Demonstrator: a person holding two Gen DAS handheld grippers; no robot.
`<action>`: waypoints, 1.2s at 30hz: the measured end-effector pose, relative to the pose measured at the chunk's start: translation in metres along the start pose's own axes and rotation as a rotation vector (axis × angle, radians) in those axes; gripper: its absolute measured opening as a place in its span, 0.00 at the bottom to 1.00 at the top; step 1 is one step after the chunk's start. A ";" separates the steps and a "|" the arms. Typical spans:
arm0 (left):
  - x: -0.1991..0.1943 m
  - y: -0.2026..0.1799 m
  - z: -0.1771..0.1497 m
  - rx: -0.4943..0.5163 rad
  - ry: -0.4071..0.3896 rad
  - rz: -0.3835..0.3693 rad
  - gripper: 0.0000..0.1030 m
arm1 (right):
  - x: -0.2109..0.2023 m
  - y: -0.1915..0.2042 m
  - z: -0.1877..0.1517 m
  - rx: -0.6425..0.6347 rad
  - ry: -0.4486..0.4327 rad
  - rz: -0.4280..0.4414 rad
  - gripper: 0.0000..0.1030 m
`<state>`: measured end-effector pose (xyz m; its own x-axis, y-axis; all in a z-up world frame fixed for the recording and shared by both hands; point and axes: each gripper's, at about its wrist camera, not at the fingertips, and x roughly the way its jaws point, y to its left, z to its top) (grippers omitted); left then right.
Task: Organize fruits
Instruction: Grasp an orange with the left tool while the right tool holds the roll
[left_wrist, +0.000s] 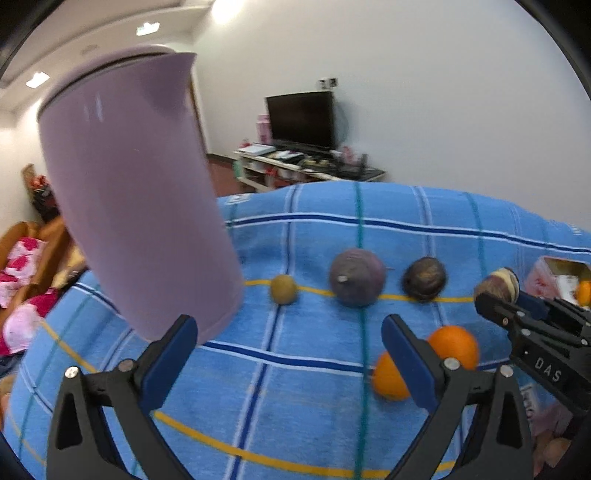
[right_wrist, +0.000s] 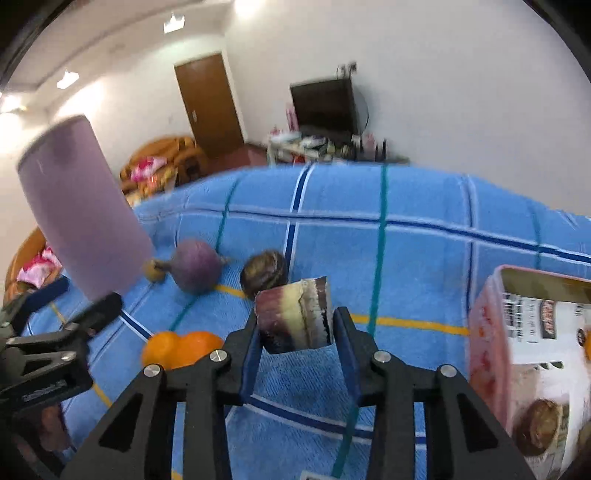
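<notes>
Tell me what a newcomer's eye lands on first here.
The tall lilac pitcher looms at the left, on the blue checked cloth. The right tool is shut on a purple-and-cream fruit chunk. Two oranges lie behind the open left tool.

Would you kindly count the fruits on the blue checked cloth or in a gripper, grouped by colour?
Orange: 2, round orange citrus fruits side by side
Purple: 1, large round purple fruit
Dark brown: 1, round dark brown fruit
Olive-brown: 1, small olive-brown fruit
Purple and cream: 1, cut purple and cream piece, held in the right gripper
Total: 6
</notes>
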<state>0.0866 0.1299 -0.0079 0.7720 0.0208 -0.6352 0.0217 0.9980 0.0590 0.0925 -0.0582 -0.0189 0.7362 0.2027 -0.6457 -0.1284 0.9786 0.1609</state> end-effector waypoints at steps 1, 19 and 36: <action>0.001 -0.003 -0.001 0.005 0.002 -0.017 0.93 | -0.006 0.001 -0.002 -0.001 -0.013 -0.004 0.38; 0.022 -0.041 -0.017 0.105 0.114 -0.229 0.71 | -0.067 -0.006 -0.051 -0.011 -0.014 0.026 0.39; 0.028 -0.042 -0.014 0.040 0.160 -0.212 0.37 | -0.058 -0.008 -0.055 0.015 -0.012 0.025 0.39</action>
<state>0.0982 0.0893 -0.0389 0.6376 -0.1766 -0.7498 0.1999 0.9780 -0.0603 0.0139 -0.0755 -0.0235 0.7409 0.2263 -0.6323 -0.1370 0.9727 0.1875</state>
